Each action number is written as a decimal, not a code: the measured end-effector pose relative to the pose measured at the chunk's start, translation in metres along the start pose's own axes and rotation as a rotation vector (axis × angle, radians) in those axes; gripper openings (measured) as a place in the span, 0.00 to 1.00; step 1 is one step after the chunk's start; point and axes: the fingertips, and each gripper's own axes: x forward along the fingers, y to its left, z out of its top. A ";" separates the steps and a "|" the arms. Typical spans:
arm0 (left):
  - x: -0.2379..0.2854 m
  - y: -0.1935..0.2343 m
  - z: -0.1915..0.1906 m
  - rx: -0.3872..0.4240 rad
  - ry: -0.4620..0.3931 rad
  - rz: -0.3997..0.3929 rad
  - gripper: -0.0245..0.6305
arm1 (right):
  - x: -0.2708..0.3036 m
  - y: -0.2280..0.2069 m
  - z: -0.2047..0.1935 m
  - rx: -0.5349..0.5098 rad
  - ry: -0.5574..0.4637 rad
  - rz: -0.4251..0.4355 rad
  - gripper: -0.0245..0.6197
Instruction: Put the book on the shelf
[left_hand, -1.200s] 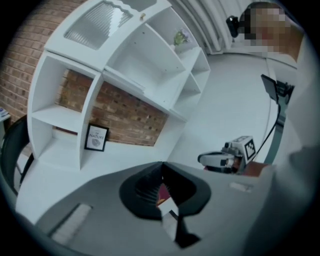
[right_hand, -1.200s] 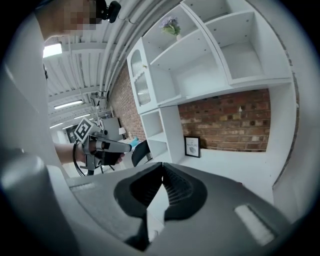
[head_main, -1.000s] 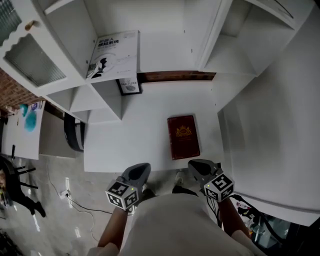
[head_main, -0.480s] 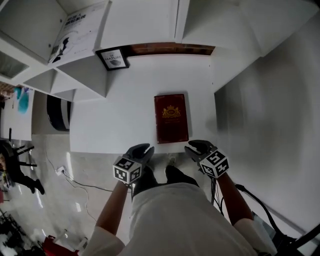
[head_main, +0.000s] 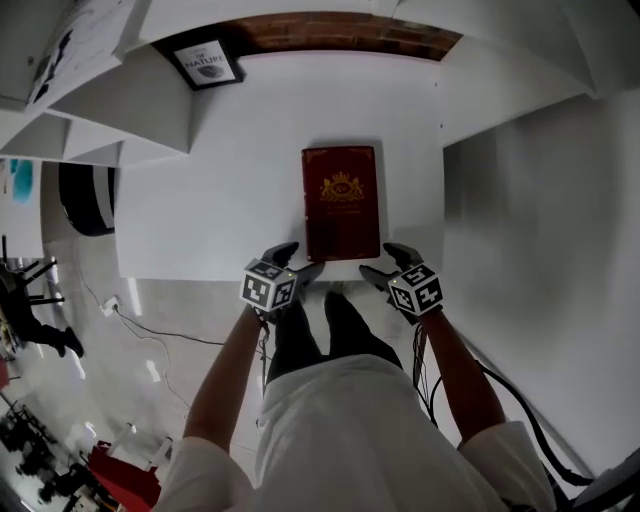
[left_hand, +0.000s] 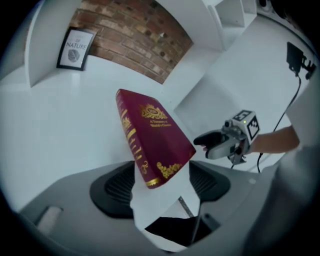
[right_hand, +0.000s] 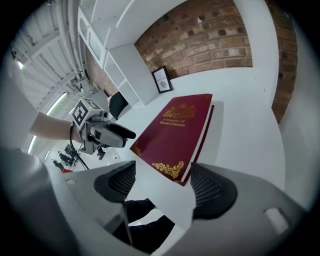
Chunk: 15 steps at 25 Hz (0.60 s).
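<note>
Now: book (head_main: 341, 202) flat on white table (head_main: 230, 180), at its front edge. Left gripper (head_main: 297, 258) and right gripper (head_main: 386, 261) jaws opening, a near book corner between each pair, nothing pinched.

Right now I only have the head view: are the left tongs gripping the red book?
Observer: No. The left gripper view shows the left tongs opening, pads clear of the book corner between them.
Operator: And the right tongs?
Observer: Opening too; the book's page-edge corner sits between their pads, untouched.
Operator: Which long edge is bound?
Observer: The spine, gold-banded, is on the left tongs' side.
</note>
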 end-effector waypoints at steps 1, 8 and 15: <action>0.006 0.000 -0.002 -0.003 0.007 -0.012 0.59 | 0.008 -0.001 -0.004 -0.001 0.013 0.013 0.59; 0.022 -0.003 -0.008 -0.007 0.010 -0.058 0.60 | 0.028 -0.001 -0.014 -0.089 0.045 0.028 0.61; 0.014 -0.002 -0.027 -0.041 -0.019 -0.041 0.60 | 0.028 0.021 -0.031 -0.145 0.071 0.072 0.61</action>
